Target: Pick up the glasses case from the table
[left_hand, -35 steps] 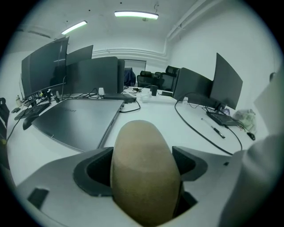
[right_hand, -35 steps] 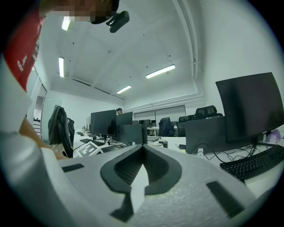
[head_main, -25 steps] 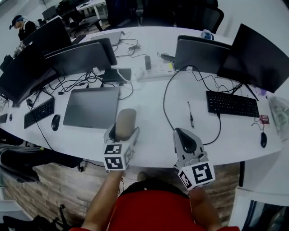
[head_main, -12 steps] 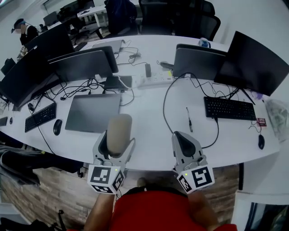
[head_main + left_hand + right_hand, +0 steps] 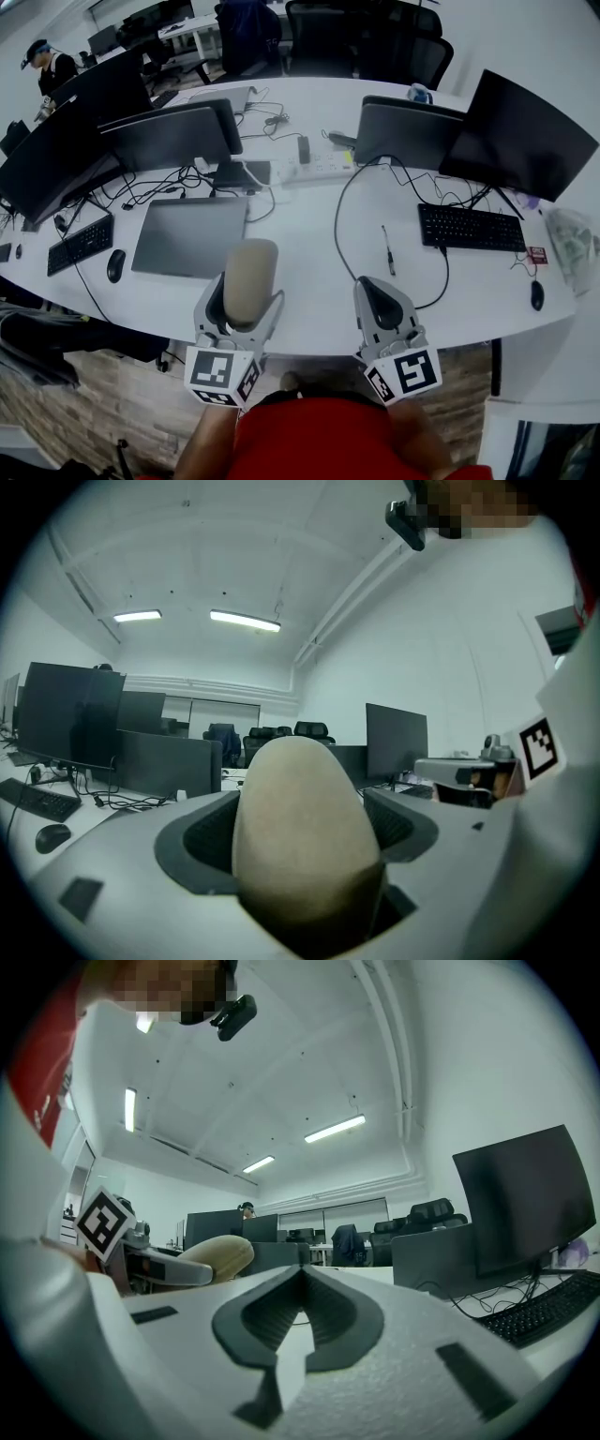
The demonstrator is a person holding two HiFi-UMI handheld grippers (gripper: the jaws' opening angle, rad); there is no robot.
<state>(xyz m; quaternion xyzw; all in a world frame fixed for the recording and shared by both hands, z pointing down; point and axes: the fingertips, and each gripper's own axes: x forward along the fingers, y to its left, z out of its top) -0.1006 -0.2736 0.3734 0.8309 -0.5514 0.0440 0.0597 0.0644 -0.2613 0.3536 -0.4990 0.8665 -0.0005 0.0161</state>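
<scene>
Glasses case (image 5: pixel 250 277) has come up and back from the table (image 5: pixel 309 225).
The left gripper (image 5: pixel 242 314) clamps the beige case upright; the right gripper (image 5: pixel 379 302) is closed, empty. The pick-up looks done.

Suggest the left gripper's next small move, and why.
Probably lift the left gripper slightly higher, jaws clamped: the glasses case sits gripped between its jaws and appears low over the table's near edge. The right gripper is shut, empty, uninvolved.
</scene>
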